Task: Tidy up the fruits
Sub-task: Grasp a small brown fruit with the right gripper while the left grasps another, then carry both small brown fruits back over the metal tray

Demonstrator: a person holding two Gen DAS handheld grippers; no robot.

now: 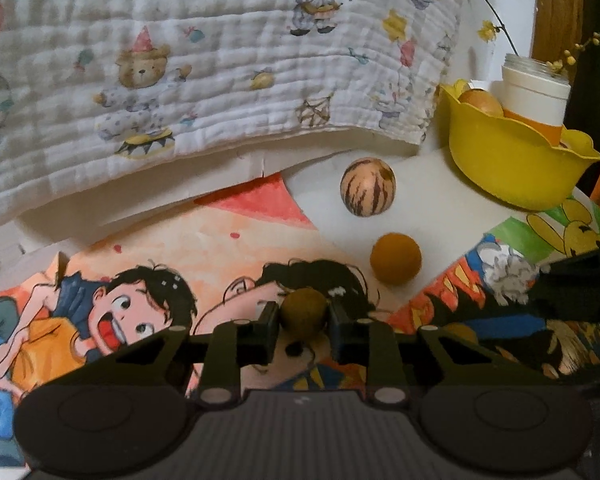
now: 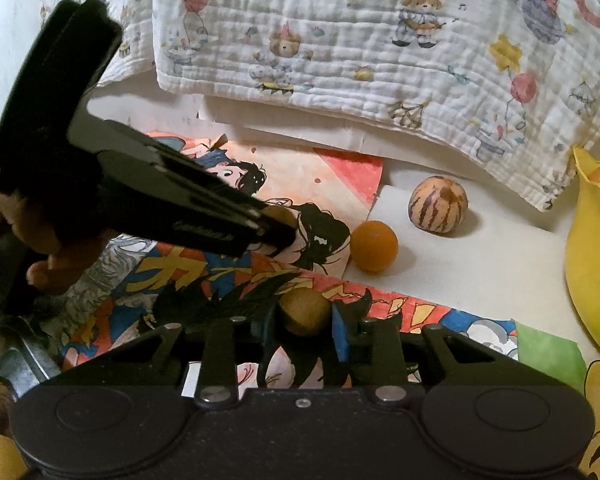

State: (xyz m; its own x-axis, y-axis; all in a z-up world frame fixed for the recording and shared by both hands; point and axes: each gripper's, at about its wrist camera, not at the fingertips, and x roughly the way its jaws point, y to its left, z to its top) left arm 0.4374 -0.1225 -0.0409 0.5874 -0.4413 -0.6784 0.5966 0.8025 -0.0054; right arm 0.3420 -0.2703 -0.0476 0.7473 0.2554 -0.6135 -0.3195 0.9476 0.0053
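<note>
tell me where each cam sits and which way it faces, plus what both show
Left wrist: on the left gripper, angled down over cartoon posters toward a yellow bowl; its own fingers clamp a brown fruit.
Right wrist: on the right gripper, angled down the same way; its fingers clamp another brown fruit, and the left gripper and a hand show at left.
Shared: the orange ball, striped fruit, bear-print cloth, yellow bowl.

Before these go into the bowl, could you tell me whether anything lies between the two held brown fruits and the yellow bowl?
The orange ball and the striped fruit lie on the paper between the left gripper with its brown fruit and the yellow bowl. Both sit low, so lifting over them should clear.
</note>
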